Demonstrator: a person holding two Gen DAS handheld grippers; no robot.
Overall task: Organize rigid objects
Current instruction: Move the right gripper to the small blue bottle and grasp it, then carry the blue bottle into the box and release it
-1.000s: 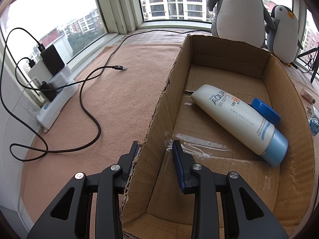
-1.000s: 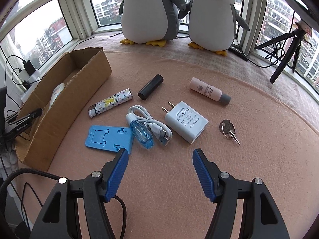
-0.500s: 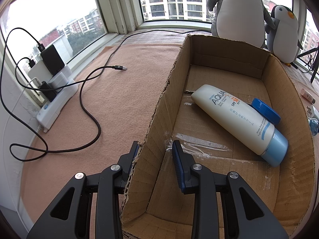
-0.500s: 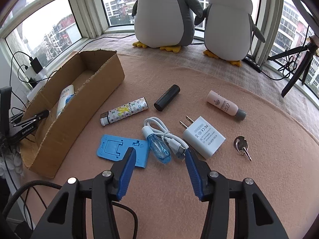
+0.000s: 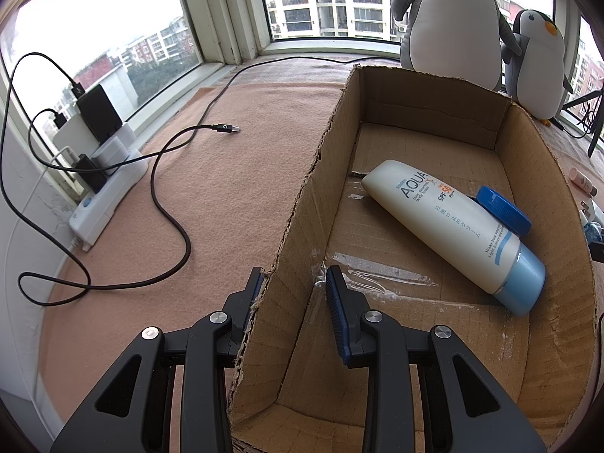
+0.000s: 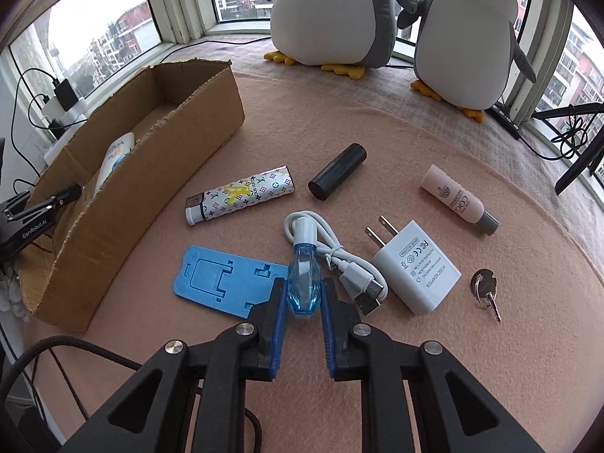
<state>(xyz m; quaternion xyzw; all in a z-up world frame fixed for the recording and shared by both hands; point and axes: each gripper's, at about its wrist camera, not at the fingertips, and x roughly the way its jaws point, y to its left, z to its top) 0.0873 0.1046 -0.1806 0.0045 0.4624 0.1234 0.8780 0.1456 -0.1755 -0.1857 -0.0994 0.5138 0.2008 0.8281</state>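
Observation:
My left gripper [image 5: 292, 283] straddles the near left wall of the cardboard box [image 5: 302, 222], one finger outside and one inside; a gap shows on the inner side. The box holds a white sunscreen tube [image 5: 453, 226] and a blue lid [image 5: 504, 209]. My right gripper [image 6: 302, 298] has its pads around the body of a small clear blue bottle [image 6: 304, 287] that lies on the pink mat. Around it lie a blue phone stand [image 6: 222, 279], a white cable [image 6: 339, 260], a white charger [image 6: 417, 268], a patterned lighter [image 6: 241, 194], a black tube [image 6: 338, 175], a pink tube [image 6: 456, 198] and a key [image 6: 485, 288].
Two plush penguins [image 6: 339, 11] stand at the back by the window. A power strip [image 5: 105, 188] with a black cable [image 5: 170, 226] lies left of the box. A tripod leg [image 6: 577, 166] is at the far right. The box [image 6: 151, 158] sits left of the loose items.
My right gripper has moved forward and down to the blue bottle and narrowed its fingers around it. My left gripper has stayed on the box wall.

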